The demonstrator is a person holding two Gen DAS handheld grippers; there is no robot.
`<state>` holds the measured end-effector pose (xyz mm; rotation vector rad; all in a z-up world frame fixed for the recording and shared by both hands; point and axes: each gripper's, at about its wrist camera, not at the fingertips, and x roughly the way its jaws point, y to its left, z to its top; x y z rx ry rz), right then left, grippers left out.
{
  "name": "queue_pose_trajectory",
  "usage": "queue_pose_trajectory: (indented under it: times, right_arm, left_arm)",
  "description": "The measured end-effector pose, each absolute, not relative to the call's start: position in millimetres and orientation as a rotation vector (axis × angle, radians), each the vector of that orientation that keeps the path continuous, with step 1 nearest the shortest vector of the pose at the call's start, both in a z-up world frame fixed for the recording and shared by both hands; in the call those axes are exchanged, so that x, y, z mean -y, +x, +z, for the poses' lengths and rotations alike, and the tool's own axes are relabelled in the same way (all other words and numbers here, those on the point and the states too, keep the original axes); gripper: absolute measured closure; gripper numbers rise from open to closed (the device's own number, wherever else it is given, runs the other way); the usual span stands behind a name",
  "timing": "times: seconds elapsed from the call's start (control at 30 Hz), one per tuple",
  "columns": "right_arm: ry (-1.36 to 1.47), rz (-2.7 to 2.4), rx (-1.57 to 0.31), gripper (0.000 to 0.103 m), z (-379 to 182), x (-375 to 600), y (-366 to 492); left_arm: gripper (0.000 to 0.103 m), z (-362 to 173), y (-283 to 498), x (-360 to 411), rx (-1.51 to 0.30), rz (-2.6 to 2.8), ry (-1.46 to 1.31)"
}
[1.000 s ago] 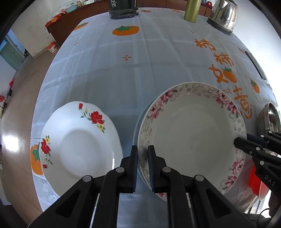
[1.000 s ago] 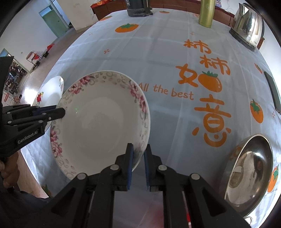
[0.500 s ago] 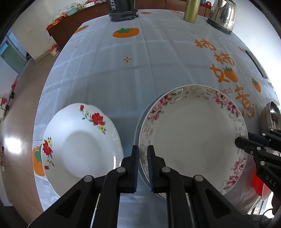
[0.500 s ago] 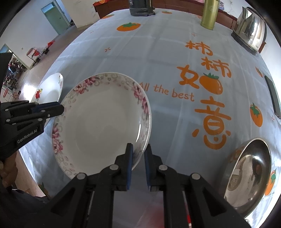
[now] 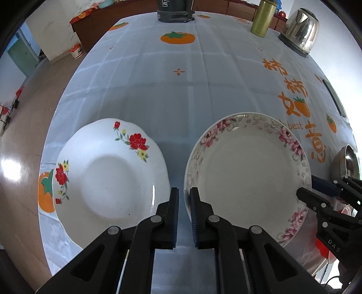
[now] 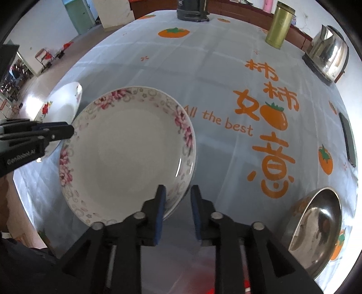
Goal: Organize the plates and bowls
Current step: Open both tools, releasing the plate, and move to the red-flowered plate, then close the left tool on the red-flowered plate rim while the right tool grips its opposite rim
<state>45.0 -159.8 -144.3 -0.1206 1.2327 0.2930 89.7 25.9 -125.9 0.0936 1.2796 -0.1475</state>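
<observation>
A white plate with a pink flower rim (image 5: pixel 246 171) (image 6: pixel 126 153) lies low over the tablecloth, between my two grippers. My left gripper (image 5: pixel 183 199) is shut on its left rim; the right wrist view shows that gripper (image 6: pixel 65 131) at the plate's edge. At the opposite rim, my right gripper (image 6: pixel 177 199) (image 5: pixel 310 187) has its jaws opening. The rim still sits between them, but the pads stand off it. A second white plate with red flowers (image 5: pixel 108 171) (image 6: pixel 61 106) rests on the cloth just left of the first.
A steel bowl (image 6: pixel 316 228) (image 5: pixel 346 162) sits at the near right. A shiny kettle (image 6: pixel 328 56), a gold canister (image 6: pixel 279 27) and a black appliance (image 5: pixel 175 11) line the far edge. A dark phone (image 6: pixel 348 140) lies at the right. The table edge runs just behind both plates.
The right gripper's jaws have spread apart and come off the pink-rimmed plate's rim. The plate has levelled out beside the red-flowered plate. The left gripper keeps its grip.
</observation>
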Motion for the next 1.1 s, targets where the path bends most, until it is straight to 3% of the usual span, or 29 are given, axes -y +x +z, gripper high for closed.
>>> queue_pose_trajectory:
  times: [0.07,0.2,0.43,0.5,0.57,0.63,1.1]
  right_arm:
    - [-0.106,0.296,-1.234,0.077,-144.3,161.6,44.9]
    - [-0.094,0.276,-1.222,0.056,-140.0,165.6,43.8]
    - [-0.091,0.264,-1.194,0.055,-130.7,164.0,36.5]
    - [-0.072,0.253,-1.169,0.055,-124.2,165.8,35.1]
    - [-0.044,0.250,-1.138,0.055,-114.8,166.4,35.3]
    - [-0.019,0.266,-1.116,0.055,-106.6,163.5,36.1]
    - [-0.058,0.454,-1.107,0.055,-94.6,73.2,60.0]
  left_arm:
    - [0.092,-124.2,87.9,-28.0,-1.278,-0.145,0.088]
    - [0.092,-121.7,85.3,-32.0,-1.274,-0.136,0.076]
    - [0.089,-119.1,76.0,-42.7,-1.272,-0.114,0.053]
    - [0.077,-115.4,72.5,-50.3,-1.262,-0.094,0.048]
    - [0.036,-109.6,68.3,-63.9,-1.237,-0.040,0.044]
    - [0.028,-103.0,63.7,-79.7,-1.195,0.018,0.027]
    - [0.028,-115.0,42.7,-202.0,-1.204,0.264,-0.224]
